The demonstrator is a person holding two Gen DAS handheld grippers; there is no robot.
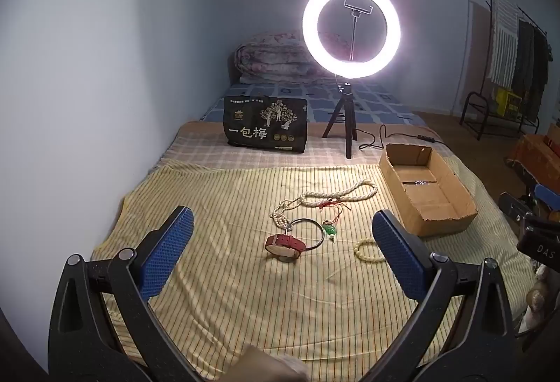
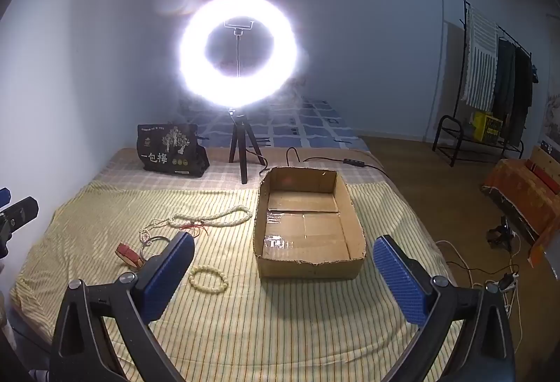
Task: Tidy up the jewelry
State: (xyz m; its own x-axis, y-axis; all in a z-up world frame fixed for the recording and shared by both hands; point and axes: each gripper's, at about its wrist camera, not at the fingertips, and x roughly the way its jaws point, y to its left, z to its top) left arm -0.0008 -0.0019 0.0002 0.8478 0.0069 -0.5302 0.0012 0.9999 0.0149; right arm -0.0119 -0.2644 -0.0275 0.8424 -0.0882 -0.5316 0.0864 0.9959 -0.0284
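1. Left wrist view: the left gripper (image 1: 281,238) hangs wide open and empty above the striped bedspread (image 1: 224,294). The red watch (image 1: 284,244) lies mid-cloth, strap running left-right, seemingly the first pick, needing a descent astride it.
2. Right wrist view: the right gripper (image 2: 283,263), spread and empty, faces the empty cardboard box (image 2: 311,268) at the cloth's right edge, long axis pointing away; the bead bracelet (image 2: 209,279) lies beside it.

Striped bed (image 1: 227,305) bearing watch (image 1: 284,244), necklace (image 1: 336,196), bracelet (image 1: 367,250), box (image 1: 425,224).
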